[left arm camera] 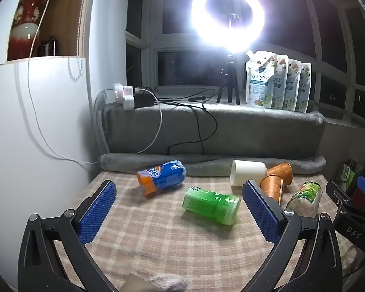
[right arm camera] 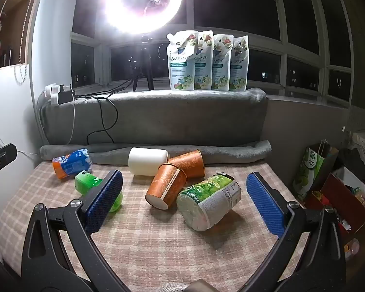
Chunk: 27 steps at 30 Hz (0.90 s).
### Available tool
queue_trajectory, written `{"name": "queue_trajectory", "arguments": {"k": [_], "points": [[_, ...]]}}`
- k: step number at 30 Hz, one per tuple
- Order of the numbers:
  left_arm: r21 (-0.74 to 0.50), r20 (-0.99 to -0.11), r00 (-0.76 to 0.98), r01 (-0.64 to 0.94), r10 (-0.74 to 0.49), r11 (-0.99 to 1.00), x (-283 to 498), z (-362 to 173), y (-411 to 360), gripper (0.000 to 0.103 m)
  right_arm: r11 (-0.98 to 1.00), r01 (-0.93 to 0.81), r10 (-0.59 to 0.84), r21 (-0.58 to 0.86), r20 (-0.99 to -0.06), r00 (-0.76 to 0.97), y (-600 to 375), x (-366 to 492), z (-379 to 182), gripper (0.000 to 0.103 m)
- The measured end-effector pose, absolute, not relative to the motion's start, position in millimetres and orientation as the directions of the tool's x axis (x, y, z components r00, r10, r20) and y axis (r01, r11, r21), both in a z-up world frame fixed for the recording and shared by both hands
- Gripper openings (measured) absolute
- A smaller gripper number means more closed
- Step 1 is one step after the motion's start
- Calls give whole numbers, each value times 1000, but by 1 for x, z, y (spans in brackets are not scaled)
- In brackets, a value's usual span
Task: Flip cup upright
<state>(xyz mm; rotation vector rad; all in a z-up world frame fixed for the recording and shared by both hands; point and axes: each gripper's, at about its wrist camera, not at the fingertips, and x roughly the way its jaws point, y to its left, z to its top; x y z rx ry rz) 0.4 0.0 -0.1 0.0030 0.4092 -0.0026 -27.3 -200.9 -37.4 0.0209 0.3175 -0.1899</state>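
Both grippers hang above the near edge of the checked tablecloth (right arm camera: 158, 250), jaws spread wide, nothing held.

Right gripper (right arm camera: 185, 192): nearest thing between its fingers is the green-and-white labelled cup (right arm camera: 208, 200), on its side, sealed end toward the camera and slightly left, long axis running away and to the right. It sits right of centre in the open span, closer to the right finger but not touching it.

Touching its far-left side: an orange paper cup (right arm camera: 166, 186) on its side, base toward the camera, mouth pointing away. A second orange paper cup (right arm camera: 191, 166) lies behind it, the two in contact. Farther back, a white cup (right arm camera: 147, 161) on its side against the grey rolled blanket (right arm camera: 231, 154).

Left gripper (left arm camera: 180, 203): the green bottle (left arm camera: 210, 203) lies in its span, axis crosswise. The blue-and-orange bottle (left arm camera: 161, 177) is beyond, to the left.

Judgement: all the cups lie on the right gripper's side, so it is the better placed. The labelled cup is nearest. Its axis is skewed to the jaw line, so the wrist likely needs to turn before closing across the body.
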Motion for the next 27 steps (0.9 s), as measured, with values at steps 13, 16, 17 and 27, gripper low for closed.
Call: {"name": "queue_trajectory", "arguments": {"k": [13,16,17,27], "points": [[2,-384,923,-13,13,1000,-1,-2,6,103,981,194,-189,-17,-315,930,-201,-26,-36,103],[8,-374,927,-17,19,1000,-2,-1,7,103,981,192,-187,-16,-317,930,-201,-26,-38,103],[8,-372,928,-20,21,1000,-2,0,7,103,981,191,-186,-16,-319,929,-202,-26,-38,103],[4,-372,928,-24,24,1000,-2,1,8,103,982,186,-182,-21,-332,925,-201,-25,-41,103]]}}
